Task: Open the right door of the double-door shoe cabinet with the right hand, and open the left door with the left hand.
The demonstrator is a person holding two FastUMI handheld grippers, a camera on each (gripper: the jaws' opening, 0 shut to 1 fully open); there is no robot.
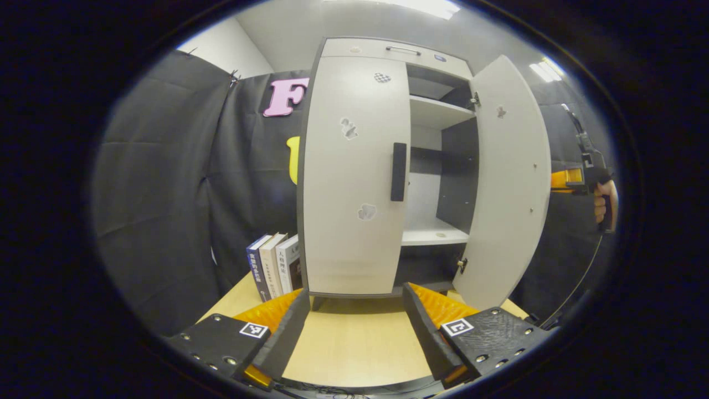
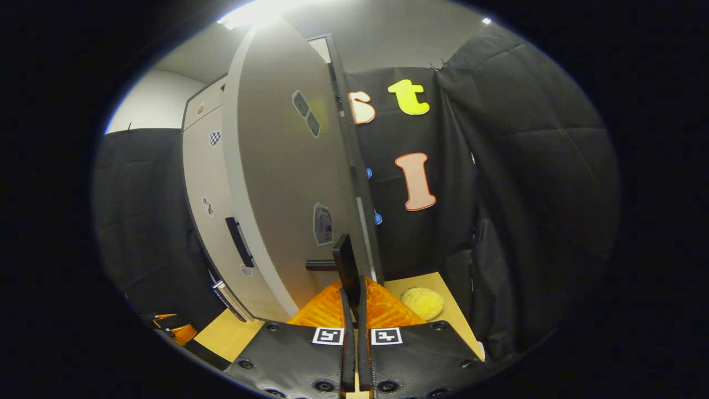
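The pale grey double-door shoe cabinet stands on the light wooden tabletop, its right door swung wide and its left door closed. The right gripper is pinched shut on the right door's dark handle. The left gripper hangs spread open before the left door; judging by this, its next move is reaching the dark vertical handle and closing on it.

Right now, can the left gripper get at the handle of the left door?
Probably yes. The left gripper is open and faces the closed left door; its dark handle lies ahead with only bare tabletop between.
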